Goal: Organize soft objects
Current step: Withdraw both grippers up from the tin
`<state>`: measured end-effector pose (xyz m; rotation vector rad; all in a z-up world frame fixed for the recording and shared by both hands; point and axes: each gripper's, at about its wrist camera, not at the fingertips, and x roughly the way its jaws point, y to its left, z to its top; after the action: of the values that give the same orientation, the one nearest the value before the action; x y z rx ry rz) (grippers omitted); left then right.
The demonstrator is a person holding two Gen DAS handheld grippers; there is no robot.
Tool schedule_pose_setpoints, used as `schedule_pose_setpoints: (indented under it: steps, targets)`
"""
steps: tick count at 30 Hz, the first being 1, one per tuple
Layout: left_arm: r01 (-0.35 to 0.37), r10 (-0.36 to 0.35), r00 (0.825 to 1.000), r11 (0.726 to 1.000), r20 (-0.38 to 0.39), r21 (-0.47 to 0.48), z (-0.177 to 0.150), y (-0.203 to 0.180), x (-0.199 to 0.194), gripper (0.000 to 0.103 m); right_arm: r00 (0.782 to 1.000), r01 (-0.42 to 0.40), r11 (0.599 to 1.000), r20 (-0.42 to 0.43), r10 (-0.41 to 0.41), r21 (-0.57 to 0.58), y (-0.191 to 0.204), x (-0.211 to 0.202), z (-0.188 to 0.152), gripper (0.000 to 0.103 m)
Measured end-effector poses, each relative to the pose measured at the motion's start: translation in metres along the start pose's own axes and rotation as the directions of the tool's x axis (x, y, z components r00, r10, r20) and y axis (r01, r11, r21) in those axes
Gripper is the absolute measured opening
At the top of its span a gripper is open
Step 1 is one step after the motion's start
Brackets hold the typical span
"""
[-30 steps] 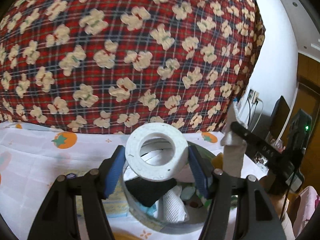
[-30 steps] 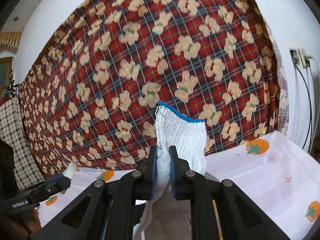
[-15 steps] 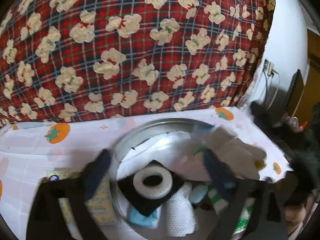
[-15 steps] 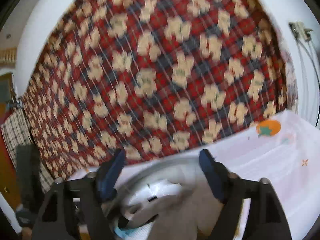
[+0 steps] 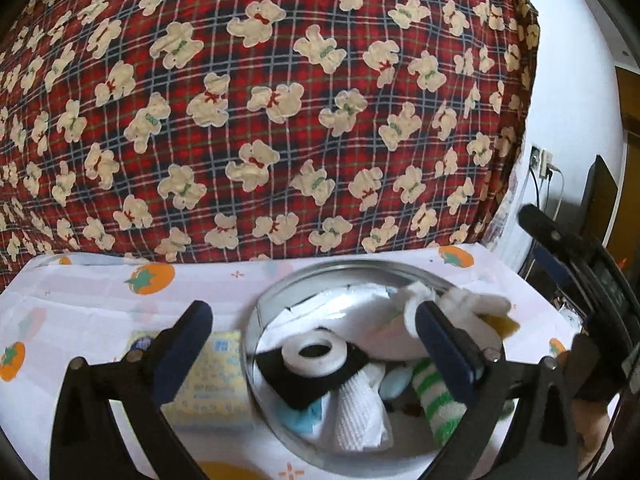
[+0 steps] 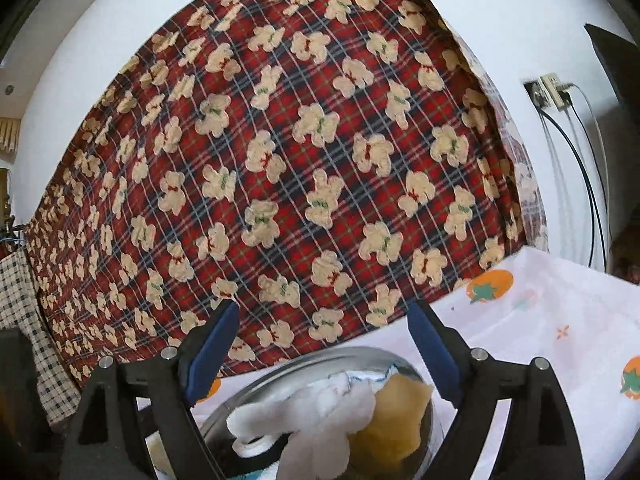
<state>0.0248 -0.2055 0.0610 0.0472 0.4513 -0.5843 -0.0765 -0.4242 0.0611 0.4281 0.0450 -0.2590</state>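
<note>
Yellow sponge (image 5: pixel 505 323) half under glove (image 5: pixel 472 305)

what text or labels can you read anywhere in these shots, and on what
None can be read.
Yellow tissue pack beside the metal bowl: blue printing, too blurred to read.
Dark device at the right edge of the left wrist view: faint marks, too small to read.
Tablecloth: only orange fruit pictures and small crosses, no words.
Plaid blanket: a bear pattern, no lettering.

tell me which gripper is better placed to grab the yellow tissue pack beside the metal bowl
Left. The yellow tissue pack lies just under the open left gripper, beside the metal bowl; the right wrist view barely shows it.
</note>
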Motion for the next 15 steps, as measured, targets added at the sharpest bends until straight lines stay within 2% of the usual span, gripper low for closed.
schedule_pose_setpoints:
  steps: [4,8,11,15]
  targets:
    - [-0.004,0.004,1.000,1.000,0.031,0.012,-0.021,-0.007,-0.012,0.103,0.999,0.046,0.999,0.023,-0.046,0.003,0.002,-0.009,-0.009,0.088]
    - [-0.034,0.033,0.998,0.999,0.050,0.028,-0.039,-0.014,-0.016,0.103,0.995,0.093,0.995,0.045,-0.091,-0.046,0.011,-0.020,-0.018,0.088]
    - [-0.036,0.035,0.999,0.999,0.038,0.025,-0.048,-0.015,-0.016,0.103,0.993,0.111,0.991,0.047,-0.108,-0.070,0.017,-0.028,-0.026,0.088]
    - [-0.031,0.029,0.998,0.999,0.064,0.020,-0.060,-0.016,-0.023,0.103,0.991,0.126,0.989,0.050,-0.123,-0.082,0.022,-0.039,-0.037,0.088]
